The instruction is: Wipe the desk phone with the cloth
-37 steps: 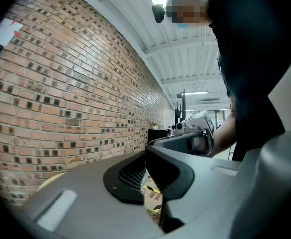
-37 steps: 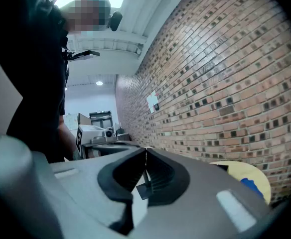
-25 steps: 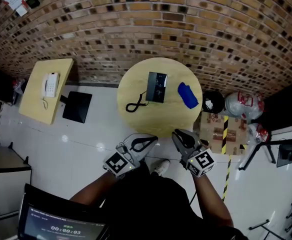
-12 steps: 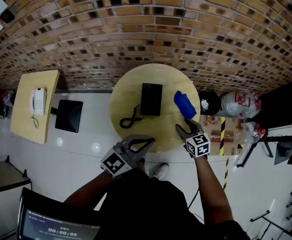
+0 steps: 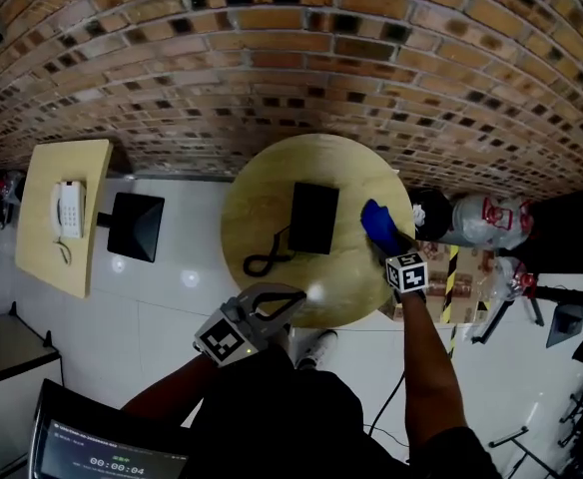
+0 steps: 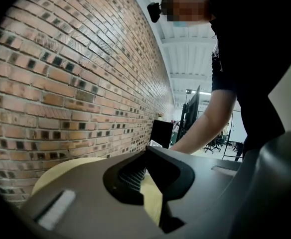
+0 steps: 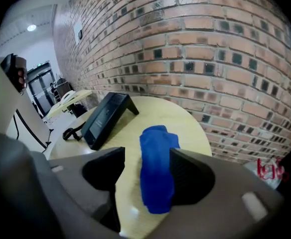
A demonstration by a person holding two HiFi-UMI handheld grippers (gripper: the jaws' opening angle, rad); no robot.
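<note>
A black desk phone (image 5: 313,218) with a coiled cord sits mid-way on the round yellow table (image 5: 262,198). To its right lies a blue cloth (image 5: 376,220). My right gripper (image 5: 383,236) reaches over the table's right side to the cloth. In the right gripper view its jaws are opening around the blue cloth (image 7: 155,168), which lies on the table between them, unpinched; the phone (image 7: 105,116) stands to the left. My left gripper (image 5: 290,295) hangs at the table's near edge, its tips together with nothing in them.
A brick wall runs behind the table. At the left stands a square table (image 5: 42,257) with a white phone (image 5: 67,208), beside a black seat (image 5: 137,226). At the right are a black bin (image 5: 431,208), a plastic bag (image 5: 486,218) and a cardboard box (image 5: 451,262).
My right gripper has gone forward from near my body to the blue cloth, and its jaws have spread. The left gripper has stayed by the table's near edge.
</note>
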